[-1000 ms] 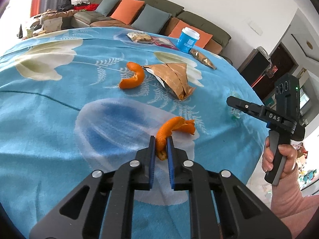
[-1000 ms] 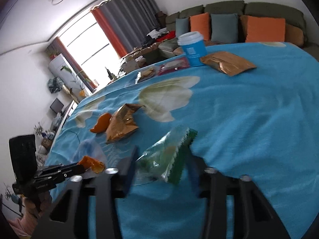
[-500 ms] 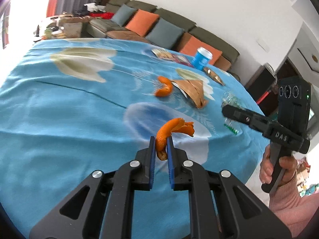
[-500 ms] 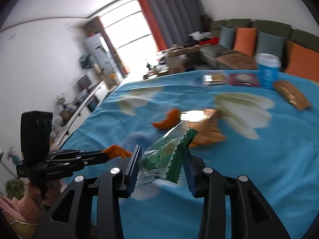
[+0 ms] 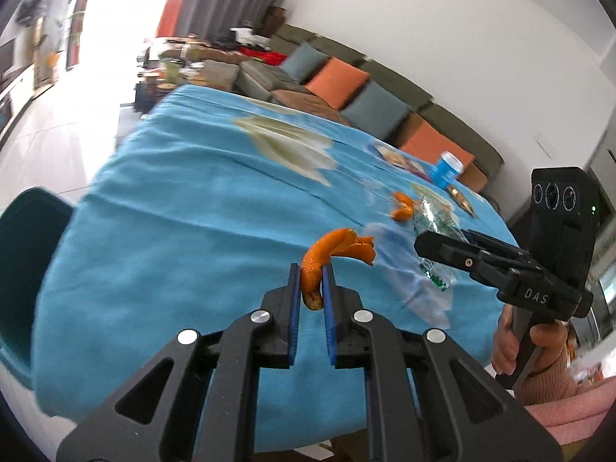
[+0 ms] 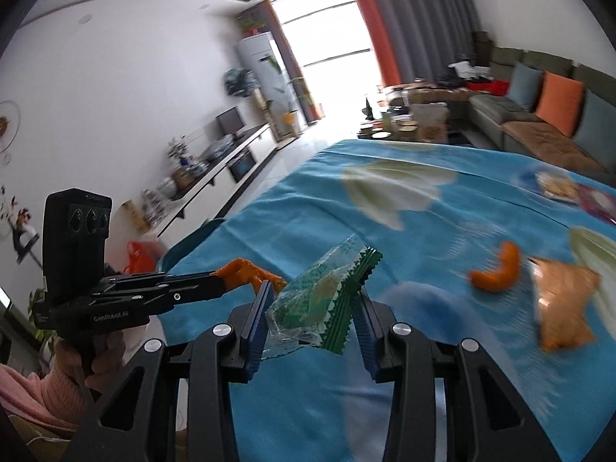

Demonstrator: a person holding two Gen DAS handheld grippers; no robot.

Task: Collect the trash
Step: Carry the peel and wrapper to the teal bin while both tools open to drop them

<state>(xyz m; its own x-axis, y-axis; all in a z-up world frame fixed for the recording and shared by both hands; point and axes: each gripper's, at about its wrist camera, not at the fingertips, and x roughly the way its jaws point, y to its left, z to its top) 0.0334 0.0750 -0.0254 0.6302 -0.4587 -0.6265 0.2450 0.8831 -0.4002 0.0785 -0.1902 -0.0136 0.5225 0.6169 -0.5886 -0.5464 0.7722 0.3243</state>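
Over the near edge of the table (image 5: 184, 208), covered in a blue flowered cloth, both tools are hanging in the air with trash in them. The left tool (image 5: 311, 281) is pinching a curled orange peel (image 5: 327, 254) between its blue pads, nearly pressed together, the peel sticking up and curling right past the tips. The right tool (image 6: 313, 308) is gripping a crumpled clear-and-green wrapper (image 6: 319, 300) between half-spread pads, the zigzag green edge leaning on the right pad. In the left wrist view the right tool (image 5: 442, 246) is showing at right with the wrapper (image 5: 435, 219) at its tip, a hand (image 5: 531, 346) in a pink sleeve on its grip. In the right wrist view the left tool (image 6: 246, 277) is coming in from the left, the peel (image 6: 246, 271) at its tip just beside the wrapper.

On the table further back: a second orange peel (image 6: 496, 273), lying beside a brown foil packet (image 6: 562, 308), a blue cup (image 5: 446, 171) near the far edge, and flat snack packets (image 6: 558, 186) near it. Much of the cloth is motion-blurred. A teal chair (image 5: 27, 254) is standing at the left table edge. Sofa with orange and grey cushions (image 5: 338, 81) behind.
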